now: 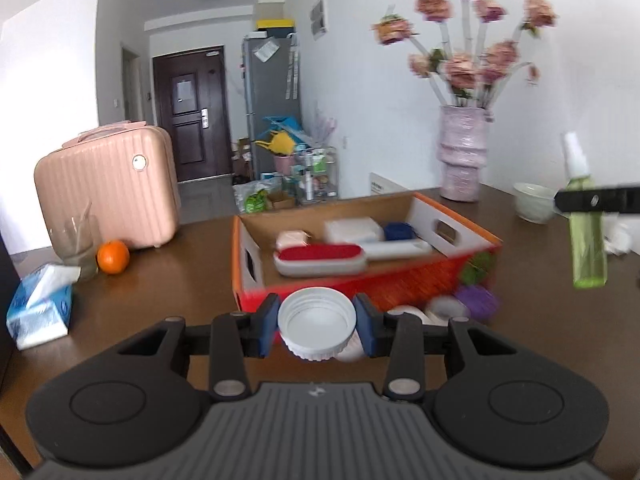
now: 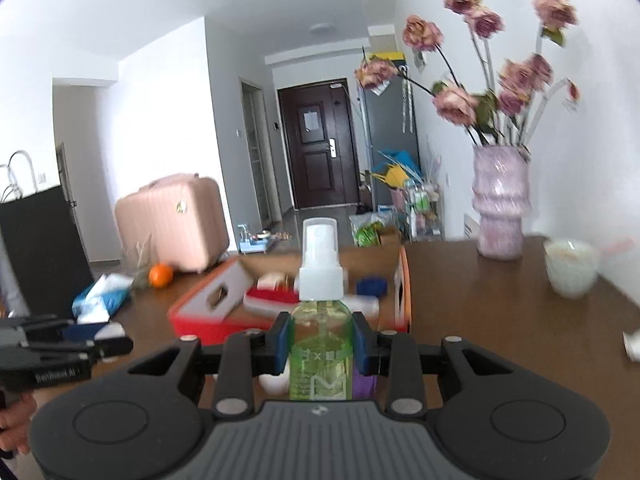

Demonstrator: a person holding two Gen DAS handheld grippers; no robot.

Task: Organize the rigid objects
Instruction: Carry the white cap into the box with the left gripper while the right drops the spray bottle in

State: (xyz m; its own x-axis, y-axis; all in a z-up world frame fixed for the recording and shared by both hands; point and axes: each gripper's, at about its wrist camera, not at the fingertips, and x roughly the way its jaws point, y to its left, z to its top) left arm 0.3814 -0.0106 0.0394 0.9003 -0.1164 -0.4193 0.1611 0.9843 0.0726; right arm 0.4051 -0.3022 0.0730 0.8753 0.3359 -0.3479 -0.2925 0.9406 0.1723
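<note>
White ribbed cap [image 1: 317, 323] clamped in my left gripper [image 1: 317, 322], just short of the orange box [image 1: 456, 264]; shallow pinch, could pop out. Right view: right gripper [image 2: 321, 344] clamped on green spray bottle [image 2: 321, 336], near the box; top-heavy, may tip.
</note>
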